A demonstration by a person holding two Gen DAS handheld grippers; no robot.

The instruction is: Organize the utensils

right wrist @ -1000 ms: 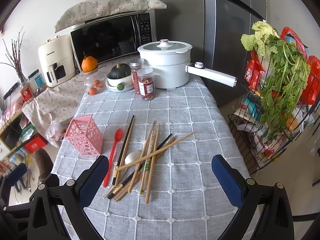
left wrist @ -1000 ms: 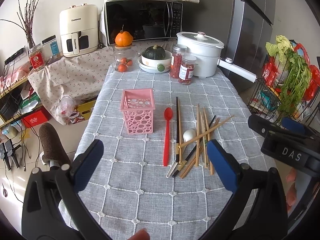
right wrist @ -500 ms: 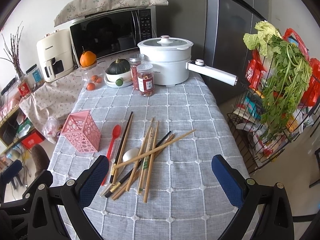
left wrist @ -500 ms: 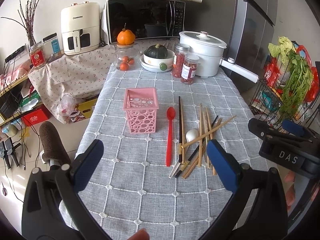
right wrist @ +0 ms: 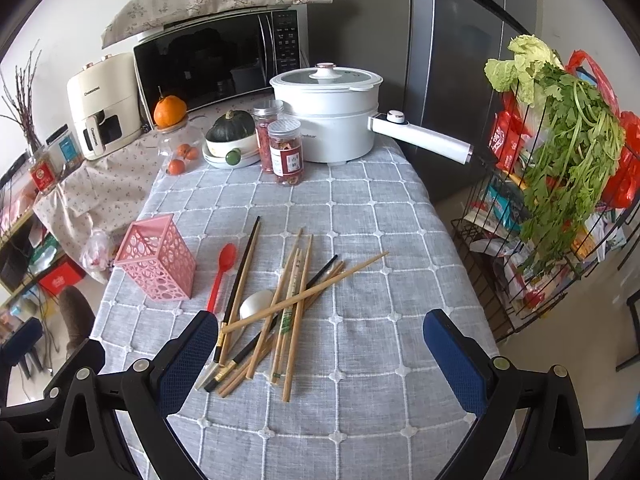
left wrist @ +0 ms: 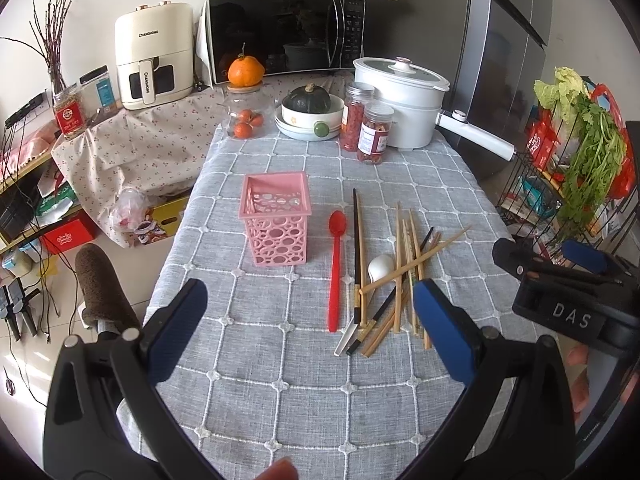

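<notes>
A pink perforated holder (left wrist: 277, 218) (right wrist: 157, 258) stands upright and empty on the grey checked tablecloth (left wrist: 280, 360). Right of it lie a red spoon (left wrist: 335, 264) (right wrist: 221, 274), a white spoon (left wrist: 380, 267) (right wrist: 256, 304) and a crossed pile of several wooden and black chopsticks (left wrist: 404, 268) (right wrist: 292, 300). My left gripper (left wrist: 310, 326) is open and empty above the near cloth. My right gripper (right wrist: 320, 354) is open and empty, hovering just before the chopstick pile; it also shows at the right edge of the left wrist view (left wrist: 560, 276).
At the table's far end stand a white pot with a long handle (right wrist: 332, 120), two spice jars (right wrist: 284, 152), a bowl with a squash (right wrist: 232, 140) and a jar topped by an orange (left wrist: 245, 108). A wire rack with greens (right wrist: 560, 184) stands right of the table.
Both grippers have moved slightly forward toward the utensils. Both stay open and empty; nothing on the table has moved.
</notes>
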